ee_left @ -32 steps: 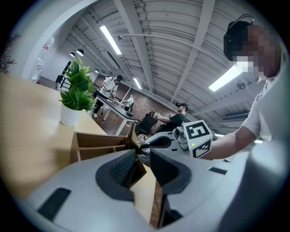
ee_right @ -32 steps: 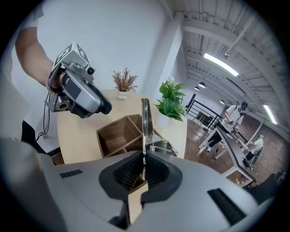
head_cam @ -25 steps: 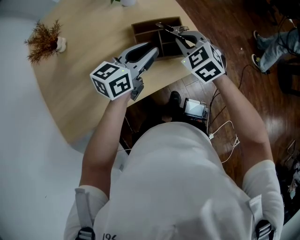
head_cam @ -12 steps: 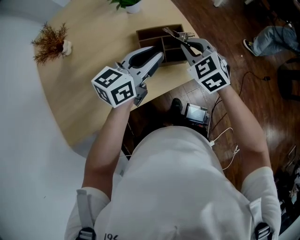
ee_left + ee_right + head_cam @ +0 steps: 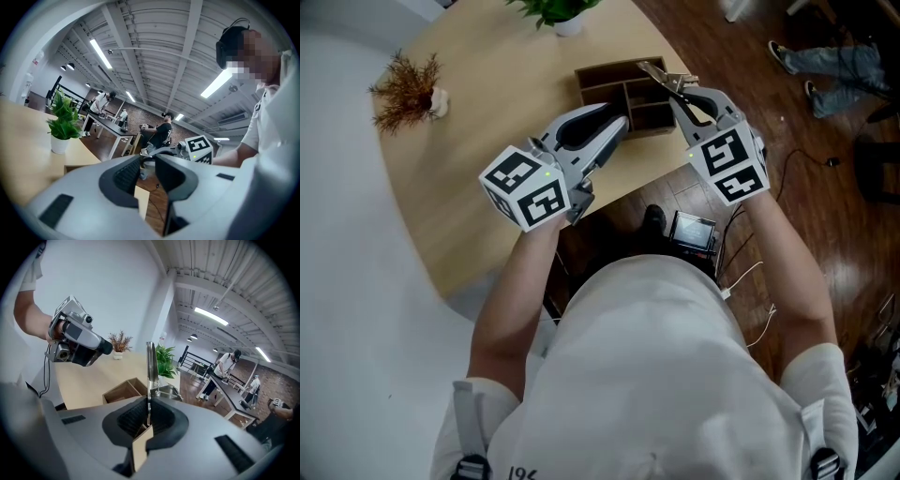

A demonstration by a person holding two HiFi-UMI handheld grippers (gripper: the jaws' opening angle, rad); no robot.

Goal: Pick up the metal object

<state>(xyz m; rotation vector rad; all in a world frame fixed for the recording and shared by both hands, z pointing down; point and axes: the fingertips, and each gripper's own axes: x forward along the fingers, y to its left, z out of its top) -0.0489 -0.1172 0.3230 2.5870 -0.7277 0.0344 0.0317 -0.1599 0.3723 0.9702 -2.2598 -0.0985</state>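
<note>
My right gripper [image 5: 680, 92] is shut on a thin metal object [image 5: 659, 73], which sticks out past the fingertips over the right end of the dark wooden compartment box [image 5: 623, 89]. In the right gripper view its flat shiny shaft [image 5: 151, 363] stands straight up from the jaws, above the box [image 5: 123, 391]. My left gripper [image 5: 617, 124] hovers at the box's near left corner, jaws drawn together with nothing between them. Its body [image 5: 77, 341] shows at the left of the right gripper view.
The box sits near the rounded edge of a light wooden table [image 5: 478, 141]. A potted green plant [image 5: 555, 11] and a dried plant in a small pot [image 5: 405, 92] stand farther back. Below the table edge are a small device [image 5: 692, 227] and cables on dark floor; a person's legs [image 5: 825, 61] at far right.
Both grippers stay by the box with the same grip; the view has drifted slightly, so everything sits a little lower and to the right.
</note>
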